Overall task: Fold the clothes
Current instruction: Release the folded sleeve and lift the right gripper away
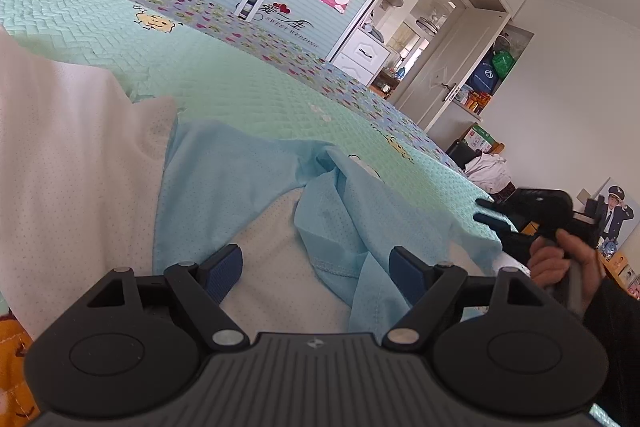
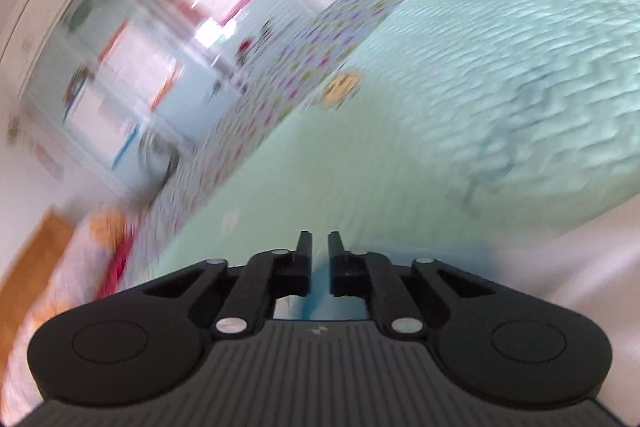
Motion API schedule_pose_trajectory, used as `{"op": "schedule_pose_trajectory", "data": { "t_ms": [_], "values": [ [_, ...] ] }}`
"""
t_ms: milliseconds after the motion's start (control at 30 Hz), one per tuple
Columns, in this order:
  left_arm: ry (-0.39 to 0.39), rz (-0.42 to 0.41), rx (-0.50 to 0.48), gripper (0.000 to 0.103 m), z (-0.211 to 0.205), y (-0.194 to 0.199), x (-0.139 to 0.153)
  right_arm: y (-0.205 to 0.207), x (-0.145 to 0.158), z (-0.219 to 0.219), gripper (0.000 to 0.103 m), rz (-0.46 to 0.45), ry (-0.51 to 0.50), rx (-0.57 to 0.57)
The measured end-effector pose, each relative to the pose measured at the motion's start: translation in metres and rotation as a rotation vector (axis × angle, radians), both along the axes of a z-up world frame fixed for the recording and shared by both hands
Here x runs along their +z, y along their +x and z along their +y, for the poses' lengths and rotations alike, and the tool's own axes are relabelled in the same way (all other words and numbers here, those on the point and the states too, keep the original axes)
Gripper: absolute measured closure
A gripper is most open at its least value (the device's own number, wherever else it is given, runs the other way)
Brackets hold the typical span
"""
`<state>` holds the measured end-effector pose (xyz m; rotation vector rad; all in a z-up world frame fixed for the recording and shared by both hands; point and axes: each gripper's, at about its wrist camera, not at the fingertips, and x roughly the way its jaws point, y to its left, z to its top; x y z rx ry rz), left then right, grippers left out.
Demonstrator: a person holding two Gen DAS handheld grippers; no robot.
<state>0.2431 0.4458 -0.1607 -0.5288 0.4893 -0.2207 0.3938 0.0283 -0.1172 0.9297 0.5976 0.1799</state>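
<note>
White-and-light-blue perforated mesh shirt (image 1: 248,187) lies rumpled on the mint quilted bed (image 1: 224,83). Left tongs (image 1: 316,273) spread wide over its blue sleeve. Right tongs (image 2: 319,251) nearly pressed together, blue cloth between them; view blurred, at 3 o'clock. Flatten wrinkles before creasing.

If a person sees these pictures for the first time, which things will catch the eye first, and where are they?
First comes the white and light blue garment, lying rumpled on the mint green bedspread just ahead of the left gripper, whose blue-padded fingers stand wide apart. At the right edge of that view, a hand holds the right gripper. In its own blurred view its jaws are nearly closed, with something blue between them.
</note>
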Motion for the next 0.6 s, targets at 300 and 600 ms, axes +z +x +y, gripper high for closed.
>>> {"op": "schedule_pose_trajectory", "data": {
  "t_ms": [300,600],
  "values": [
    [0.014,-0.001,0.000,0.019,-0.001,0.001,0.001,-0.038,-0.022,0.056,0.049,0.050,0.050,0.259],
    [0.005,-0.003,-0.004,0.018,0.000,0.003,-0.001,0.056,-0.012,0.051,0.102,0.046,-0.104,0.163]
  ]
}}
